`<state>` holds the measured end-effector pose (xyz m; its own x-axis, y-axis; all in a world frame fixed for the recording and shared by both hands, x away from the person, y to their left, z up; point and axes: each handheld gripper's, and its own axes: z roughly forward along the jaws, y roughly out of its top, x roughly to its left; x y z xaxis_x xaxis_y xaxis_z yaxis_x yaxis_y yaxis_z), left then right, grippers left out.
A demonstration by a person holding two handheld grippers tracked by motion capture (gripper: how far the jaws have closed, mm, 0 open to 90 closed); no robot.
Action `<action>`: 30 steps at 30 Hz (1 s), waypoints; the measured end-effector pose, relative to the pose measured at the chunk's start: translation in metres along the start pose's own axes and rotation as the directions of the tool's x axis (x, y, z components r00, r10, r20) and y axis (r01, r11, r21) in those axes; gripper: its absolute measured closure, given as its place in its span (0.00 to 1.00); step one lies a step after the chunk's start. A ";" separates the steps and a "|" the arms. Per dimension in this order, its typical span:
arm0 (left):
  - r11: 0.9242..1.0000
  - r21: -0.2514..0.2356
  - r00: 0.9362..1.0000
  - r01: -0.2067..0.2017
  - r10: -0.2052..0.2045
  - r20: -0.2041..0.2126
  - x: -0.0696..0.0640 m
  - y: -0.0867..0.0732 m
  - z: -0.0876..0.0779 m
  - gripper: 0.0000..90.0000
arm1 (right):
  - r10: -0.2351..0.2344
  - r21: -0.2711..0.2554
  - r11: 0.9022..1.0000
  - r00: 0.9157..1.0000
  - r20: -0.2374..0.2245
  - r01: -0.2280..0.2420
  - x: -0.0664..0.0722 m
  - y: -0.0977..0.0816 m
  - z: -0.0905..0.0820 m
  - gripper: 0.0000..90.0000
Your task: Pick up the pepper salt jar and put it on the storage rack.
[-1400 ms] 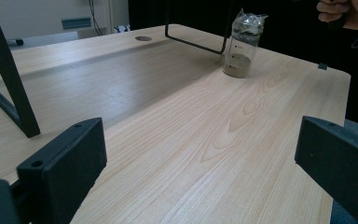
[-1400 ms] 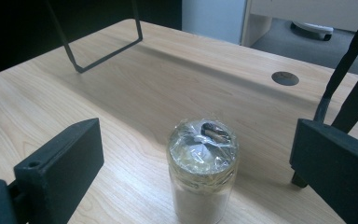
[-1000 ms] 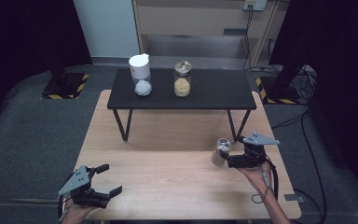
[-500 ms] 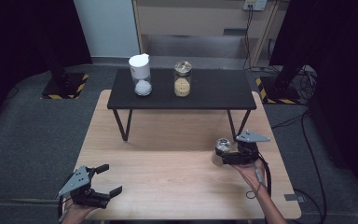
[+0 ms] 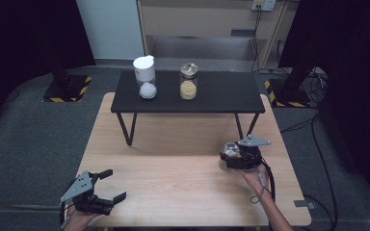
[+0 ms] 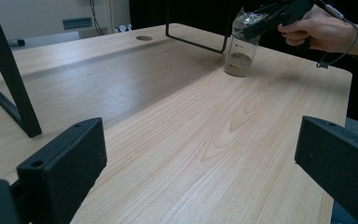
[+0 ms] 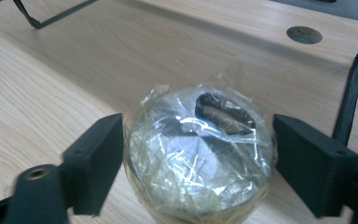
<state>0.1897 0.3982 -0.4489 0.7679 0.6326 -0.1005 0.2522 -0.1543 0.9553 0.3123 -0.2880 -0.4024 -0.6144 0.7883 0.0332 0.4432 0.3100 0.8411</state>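
A clear glass jar (image 5: 230,149) with crinkled plastic wrap over its top stands on the right side of the wooden table (image 5: 173,187). My right gripper (image 5: 227,158) reaches it from the right, and its jaws have just been closing on the jar's top. In the right gripper view both pads (image 7: 98,158) press against the wrapped rim of the jar (image 7: 198,149). The left gripper view shows the same jar (image 6: 240,53) far off, upright, held at its top. My left gripper (image 5: 114,185) rests near the front left corner, jaws wide apart and nothing between them.
A low black side table (image 5: 221,94) stands across the back of the wooden table. On it are a white-lidded jar (image 5: 145,77) and a jar of yellow contents (image 5: 189,82). Its black legs (image 6: 9,79) come down onto the wood. A cable hole (image 7: 304,34) lies beyond the jar.
My right gripper has slid left and down to the jar, and its wide jaws have closed onto the wrapped top. The left gripper has stayed put.
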 end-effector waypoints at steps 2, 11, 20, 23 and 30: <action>1.000 0.001 1.000 0.003 -0.003 -0.001 0.000 0.000 0.000 0.01 | -0.012 -0.012 1.000 1.000 0.005 0.012 0.001 -0.003 0.000 0.37; 1.000 -0.001 1.000 0.010 -0.010 -0.006 0.000 0.000 0.001 0.01 | -0.030 -0.028 0.999 0.999 0.020 0.030 0.006 -0.005 -0.001 0.39; 1.000 -0.004 1.000 0.016 -0.016 -0.008 0.000 -0.001 0.001 0.01 | -0.030 -0.031 0.999 0.999 0.015 0.031 0.004 -0.006 -0.001 0.39; 1.000 -0.004 1.000 0.018 -0.018 -0.007 0.000 -0.001 0.001 0.01 | -0.031 -0.031 0.999 0.999 0.013 0.032 0.004 -0.006 -0.001 0.39; 1.000 -0.007 1.000 0.014 -0.014 -0.006 0.000 -0.002 0.000 0.01 | -0.040 -0.034 0.999 0.999 0.001 0.040 0.002 -0.001 -0.005 0.39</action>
<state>0.1891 0.3990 -0.4503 0.7611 0.6389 -0.1120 0.2587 -0.1407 0.9557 0.3075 -0.2898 -0.4001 -0.6308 0.7759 -0.0015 0.3956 0.3233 0.8596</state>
